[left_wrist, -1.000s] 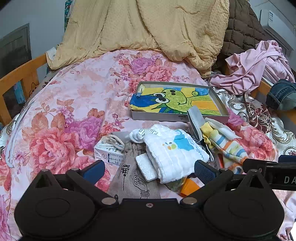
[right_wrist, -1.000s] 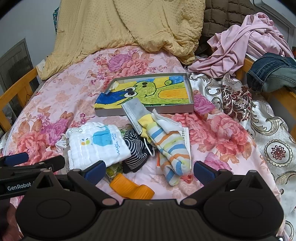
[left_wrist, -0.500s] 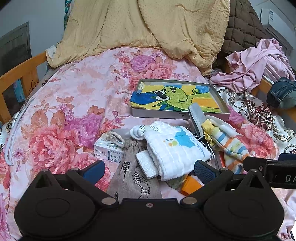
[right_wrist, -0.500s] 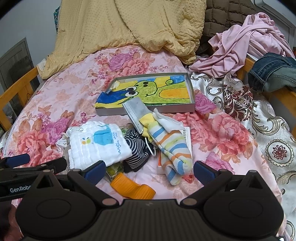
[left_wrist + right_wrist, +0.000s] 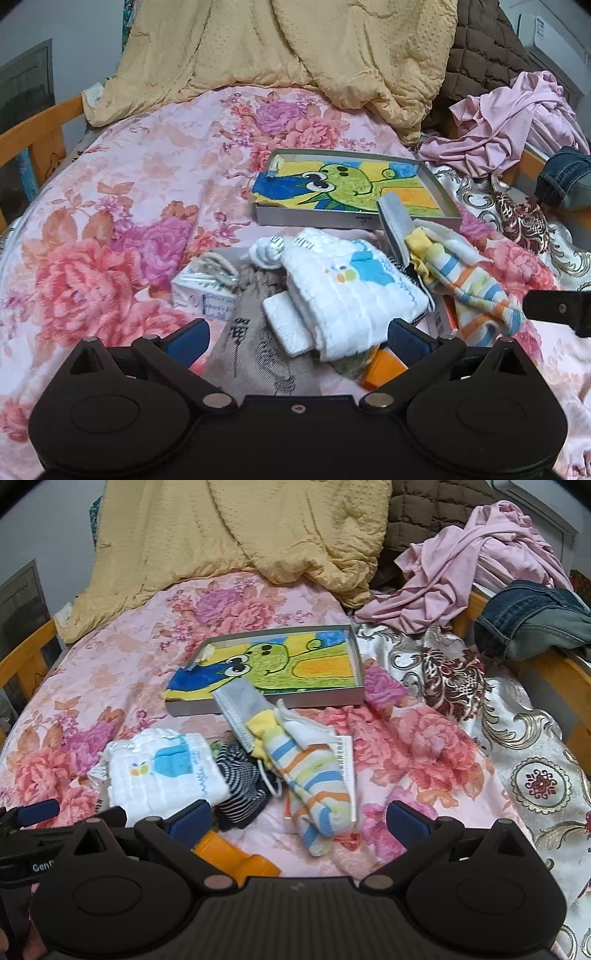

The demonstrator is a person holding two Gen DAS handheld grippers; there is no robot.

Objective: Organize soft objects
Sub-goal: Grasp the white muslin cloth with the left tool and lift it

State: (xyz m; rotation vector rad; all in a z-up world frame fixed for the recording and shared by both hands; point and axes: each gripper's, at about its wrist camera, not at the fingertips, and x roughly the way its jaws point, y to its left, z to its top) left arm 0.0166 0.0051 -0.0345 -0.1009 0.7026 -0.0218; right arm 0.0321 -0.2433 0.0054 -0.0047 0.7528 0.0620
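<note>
A heap of soft things lies on the floral bed. A white folded cloth (image 5: 351, 291) with a blue print, a grey drawstring bag (image 5: 258, 354), a striped sock (image 5: 469, 288) and a grey face mask (image 5: 395, 221) show in the left wrist view. The right wrist view shows the white cloth (image 5: 166, 771), a black-and-white striped sock (image 5: 240, 790), the coloured striped sock (image 5: 314, 782) and the mask (image 5: 243, 701). My left gripper (image 5: 297, 338) is open over the bag and cloth. My right gripper (image 5: 297, 818) is open just before the socks. Both are empty.
A shallow grey box (image 5: 325, 701) with a frog picture lies behind the heap. A small carton (image 5: 203, 291), an orange object (image 5: 236, 860) and a booklet (image 5: 347, 753) lie among the heap. A yellow blanket (image 5: 295, 48), pink clothes (image 5: 480, 565) and jeans (image 5: 532, 616) are further back.
Both grippers have drifted slightly, so the heap sits a little differently in view. Both stay open and empty; nothing on the bed has moved.
</note>
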